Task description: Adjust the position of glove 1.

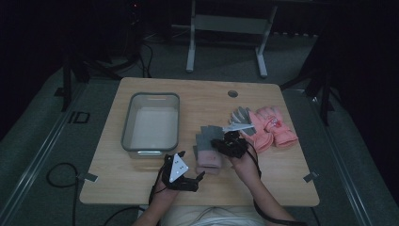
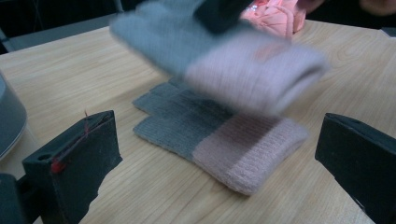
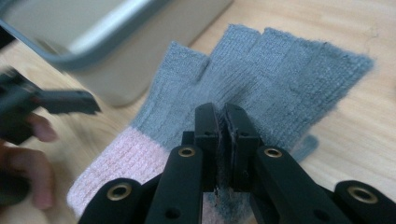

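The wooden table [image 1: 141, 183] is a rounded rectangle of pale, smooth laminate. At ten o'clock from its centre stands a grey bin [image 1: 126, 123], a rounded rectangular tub, hard-walled and apparently empty. At three o'clock lie pink gloves [image 1: 273, 126], padded and bulky, with a further grey glove [image 1: 241, 114] beside them.

The right gripper [image 3: 220, 122] has its jaws pressed together on a thin fold of a grey-and-pink knit glove [image 3: 275, 74]: ribbed pink cuff, grey body, short open fingers. In the high view this glove [image 1: 206, 136] sits just right of the bin, at roughly the table's centre. In the left gripper view it hangs blurred above its mate [image 2: 219, 140], which lies flat on the wood.

The left gripper [image 1: 190, 181] rests at six o'clock, near the table edge, its jaws spread wide with nothing between them.

Risks, as judged from here:
- The pinch takes only a thin edge of soft knit. A quick swing could let the fabric slide out, dropping the glove short of the bin.
- The limp, hanging cuff may drag on the mate below and shift it.
- If the bin is the destination, the trailing cuff could catch on its rim and drape outside.
- Loose knit loops may snag on the jaw pads at release.
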